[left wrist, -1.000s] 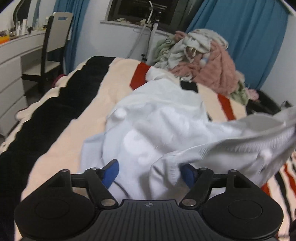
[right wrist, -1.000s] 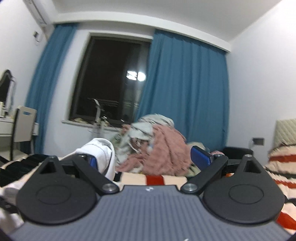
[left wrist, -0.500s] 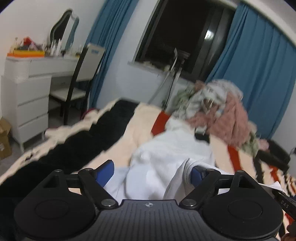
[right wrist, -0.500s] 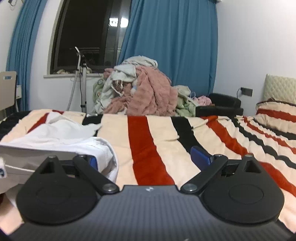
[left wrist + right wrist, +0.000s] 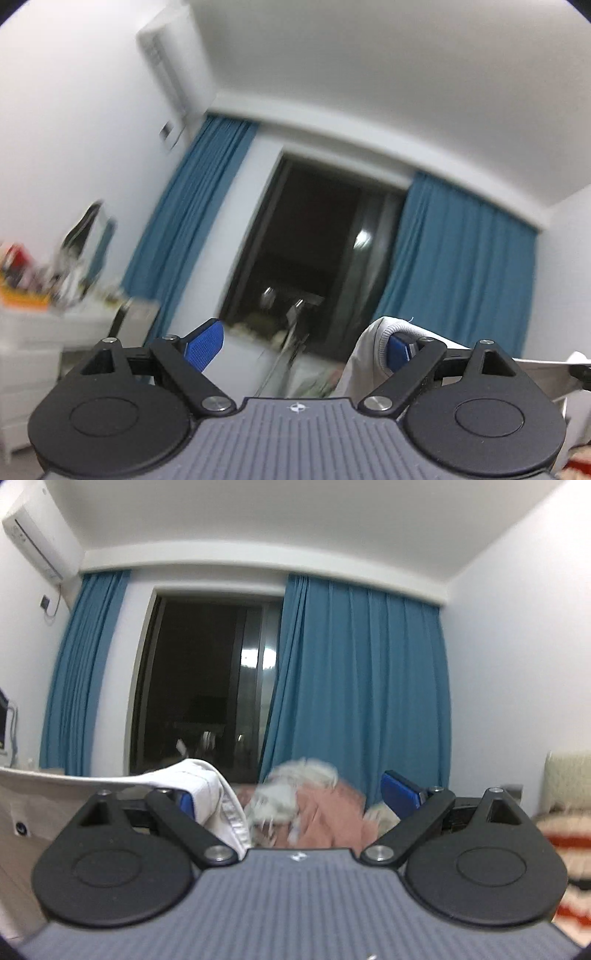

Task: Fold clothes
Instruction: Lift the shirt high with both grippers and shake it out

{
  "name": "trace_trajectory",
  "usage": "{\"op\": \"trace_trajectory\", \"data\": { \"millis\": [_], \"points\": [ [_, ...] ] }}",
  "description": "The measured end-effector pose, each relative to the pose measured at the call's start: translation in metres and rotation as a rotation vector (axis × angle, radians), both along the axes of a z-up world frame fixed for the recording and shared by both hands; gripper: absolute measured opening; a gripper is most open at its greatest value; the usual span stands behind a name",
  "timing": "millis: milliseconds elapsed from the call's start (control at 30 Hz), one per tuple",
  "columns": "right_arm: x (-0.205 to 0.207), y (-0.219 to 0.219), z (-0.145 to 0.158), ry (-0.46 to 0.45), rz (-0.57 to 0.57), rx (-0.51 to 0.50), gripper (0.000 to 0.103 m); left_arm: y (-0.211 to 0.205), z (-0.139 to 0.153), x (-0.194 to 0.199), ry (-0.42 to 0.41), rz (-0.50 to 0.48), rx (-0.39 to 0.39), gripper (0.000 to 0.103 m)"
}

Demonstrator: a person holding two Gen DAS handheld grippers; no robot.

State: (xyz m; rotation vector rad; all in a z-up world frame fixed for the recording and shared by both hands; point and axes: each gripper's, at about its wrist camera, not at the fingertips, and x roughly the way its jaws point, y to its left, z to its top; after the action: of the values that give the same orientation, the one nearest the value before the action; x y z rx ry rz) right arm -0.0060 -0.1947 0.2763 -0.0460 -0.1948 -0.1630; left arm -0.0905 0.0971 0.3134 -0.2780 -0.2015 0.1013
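Note:
A white garment is stretched between my two grippers. In the left wrist view its ribbed edge (image 5: 373, 354) is draped over the right blue fingertip (image 5: 397, 354); my left gripper (image 5: 301, 347) stands with jaws wide apart. In the right wrist view the garment's hem (image 5: 207, 790) hangs over the left blue fingertip (image 5: 186, 805); my right gripper (image 5: 295, 797) also has its jaws wide apart. Both cameras point up at the window, so most of the garment is hidden below.
A pile of pink and grey clothes (image 5: 306, 805) lies ahead by the blue curtain (image 5: 354, 686). A dark window (image 5: 314, 266), a white dresser (image 5: 33, 332) at left and a striped bed cover (image 5: 561, 842) at right.
Both grippers have swung upward with the white garment hooked on them. The bed and the garment's body have dropped out of view; the window and ceiling fill the frames.

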Motion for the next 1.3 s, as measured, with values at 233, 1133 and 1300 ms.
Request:
{"op": "trace_trajectory", "data": {
  "millis": [233, 1133, 1300],
  "points": [
    [-0.032, -0.021, 0.138, -0.165, -0.021, -0.008, 0.096, -0.022, 0.156, -0.021, -0.143, -0.052, 0.093, 0.094],
    [0.348, -0.097, -0.137, 0.387, -0.039, 0.024, 0.102, -0.084, -0.149, 0.452, 0.335, -0.105, 0.127, 0.102],
    [0.476, -0.105, -0.242, 0.515, -0.058, 0.098, 0.102, -0.097, -0.255, 0.590, 0.490, -0.107, 0.140, 0.102]
  ]
}}
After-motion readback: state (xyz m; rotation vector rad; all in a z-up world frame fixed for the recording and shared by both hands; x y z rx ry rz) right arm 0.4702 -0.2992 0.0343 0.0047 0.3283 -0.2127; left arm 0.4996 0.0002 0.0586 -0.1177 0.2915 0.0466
